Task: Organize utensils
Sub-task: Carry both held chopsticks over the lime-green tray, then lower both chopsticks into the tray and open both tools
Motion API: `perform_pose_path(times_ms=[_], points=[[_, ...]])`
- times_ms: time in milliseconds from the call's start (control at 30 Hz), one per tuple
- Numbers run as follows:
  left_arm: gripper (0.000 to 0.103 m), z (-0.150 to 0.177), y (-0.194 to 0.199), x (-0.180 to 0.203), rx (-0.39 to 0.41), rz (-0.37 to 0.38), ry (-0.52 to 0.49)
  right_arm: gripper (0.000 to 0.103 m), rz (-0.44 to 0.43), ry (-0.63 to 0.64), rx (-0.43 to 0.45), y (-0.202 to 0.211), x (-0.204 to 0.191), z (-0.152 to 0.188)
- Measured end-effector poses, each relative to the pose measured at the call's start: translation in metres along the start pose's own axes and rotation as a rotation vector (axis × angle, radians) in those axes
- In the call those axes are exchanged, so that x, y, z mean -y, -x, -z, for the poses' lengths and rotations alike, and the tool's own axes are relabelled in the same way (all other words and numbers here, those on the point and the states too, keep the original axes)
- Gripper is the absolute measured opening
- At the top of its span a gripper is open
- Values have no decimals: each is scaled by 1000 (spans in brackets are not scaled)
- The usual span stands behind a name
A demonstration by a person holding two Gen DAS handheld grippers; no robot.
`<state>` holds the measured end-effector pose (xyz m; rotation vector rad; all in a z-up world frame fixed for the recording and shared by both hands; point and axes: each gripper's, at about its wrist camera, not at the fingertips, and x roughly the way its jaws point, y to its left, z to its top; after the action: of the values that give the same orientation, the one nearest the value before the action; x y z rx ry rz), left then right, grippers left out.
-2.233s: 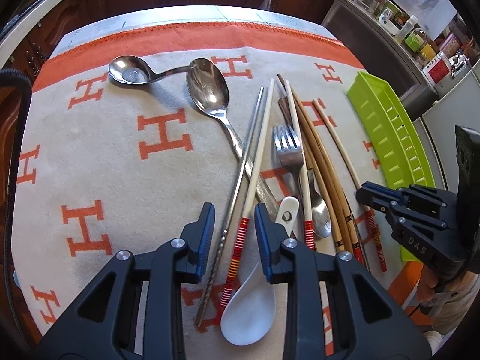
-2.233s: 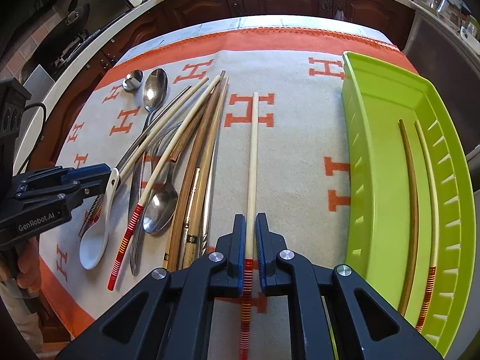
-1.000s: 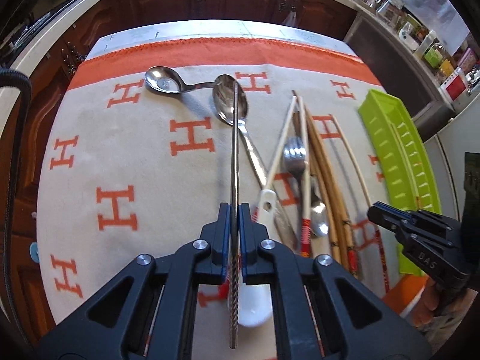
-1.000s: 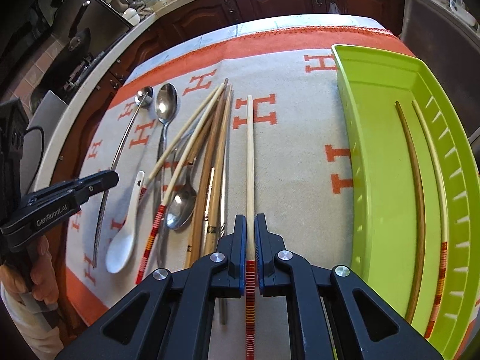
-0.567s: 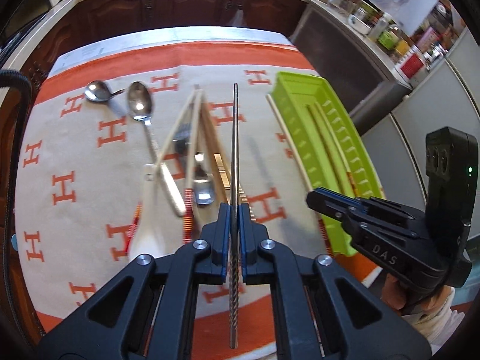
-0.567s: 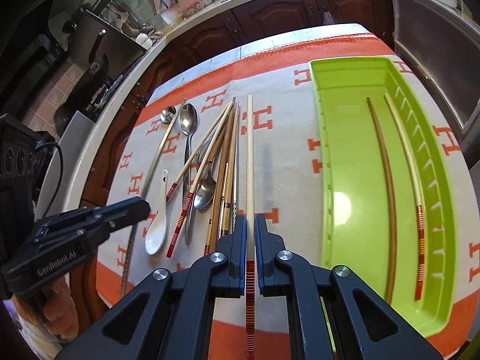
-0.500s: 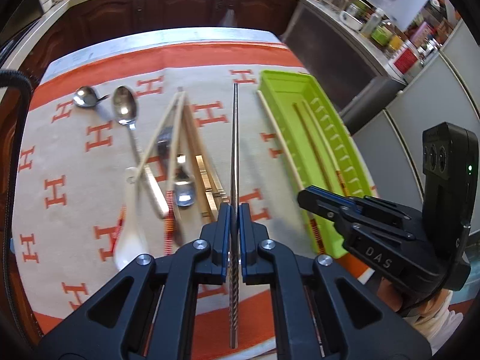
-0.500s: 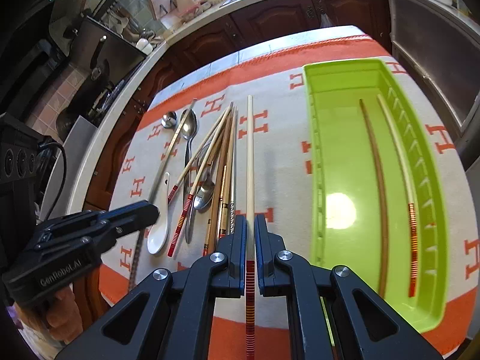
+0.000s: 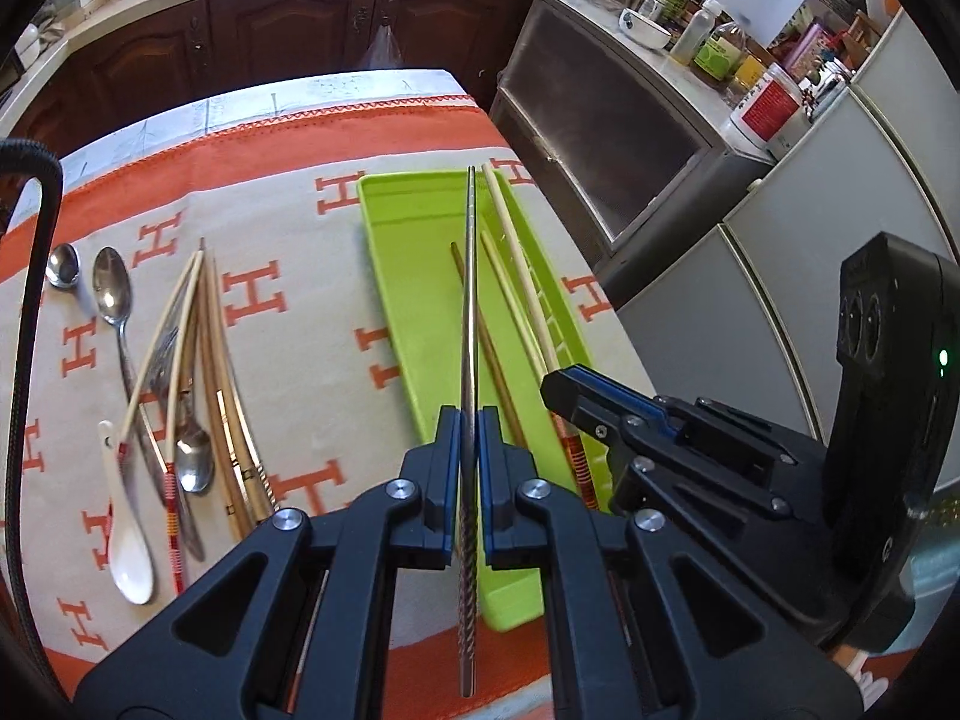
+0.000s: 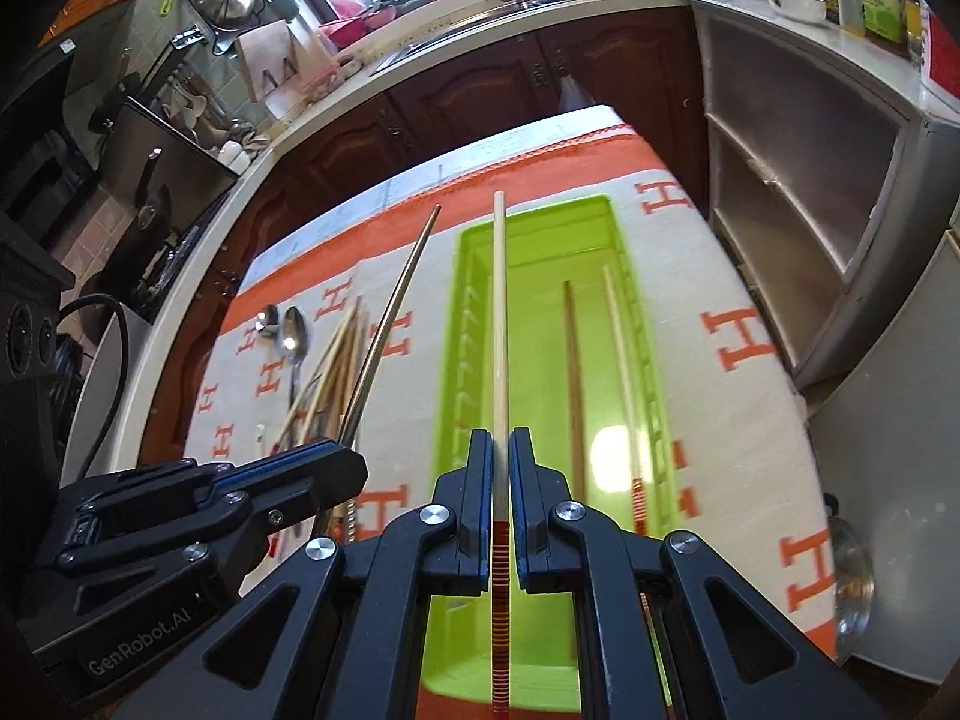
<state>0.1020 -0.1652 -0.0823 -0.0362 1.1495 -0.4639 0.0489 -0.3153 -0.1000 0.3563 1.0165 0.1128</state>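
Left wrist view. The table [image 9: 384, 90] was covered by a beige cloth [image 9: 312, 360] with orange H marks and an orange border. Dark wood cabinets [image 9: 270, 30] stood behind it under a pale worktop; grey units with bottles and jars on top stood to the right. The left tool [image 9: 470, 468] was clenched on a metal chopstick [image 9: 468, 330], whose long axis ran straight away from the camera, tip toward the far end of the green tray [image 9: 414, 312], the shaft above the tray. In the tray lay a brown chopstick [image 9: 489, 360] and a pale chopstick [image 9: 507, 300], both lengthwise along it. The right tool [image 9: 555, 387] entered from the right, grasping a cream chopstick [image 9: 516, 264] above the tray's right side. On the cloth left of the tray lay a bundle of chopsticks [image 9: 210, 348], a metal spoon [image 9: 114, 300], a small ladle [image 9: 63, 267] and a white ceramic spoon [image 9: 129, 546].

Right wrist view. The right tool [image 10: 501, 480] was clenched on the cream chopstick [image 10: 499, 330], red-banded end nearest the camera, long axis pointing away along the tray [image 10: 540, 228], above its left part. The left tool [image 10: 354, 468] held the metal chopstick [image 10: 396, 324], angled up and away above the cloth [image 10: 720, 300] beside the tray's left wall. A sink and pans stood at the rear worktop.
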Motion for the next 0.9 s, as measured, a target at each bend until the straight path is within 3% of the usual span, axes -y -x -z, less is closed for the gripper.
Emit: perform_pose_path(times_ms=[367, 500, 600, 767, 900], points=[[4, -11, -52, -6, -56, -33, 37, 7, 85, 15, -51, -31, 21, -12], [6, -6, -55, -9, -80, -49, 14, 25, 82, 9, -47, -33, 18, -10], [14, 1, -53, -13, -90, -63, 16, 29, 98, 12, -34, -30, 16, -5], [40, 13, -43, -26, -83, -64, 48, 29, 89, 9, -28, -20, 13, 3], [44, 22, -29, -32, -60, -78, 55, 32, 80, 8, -30, -14, 10, 12]])
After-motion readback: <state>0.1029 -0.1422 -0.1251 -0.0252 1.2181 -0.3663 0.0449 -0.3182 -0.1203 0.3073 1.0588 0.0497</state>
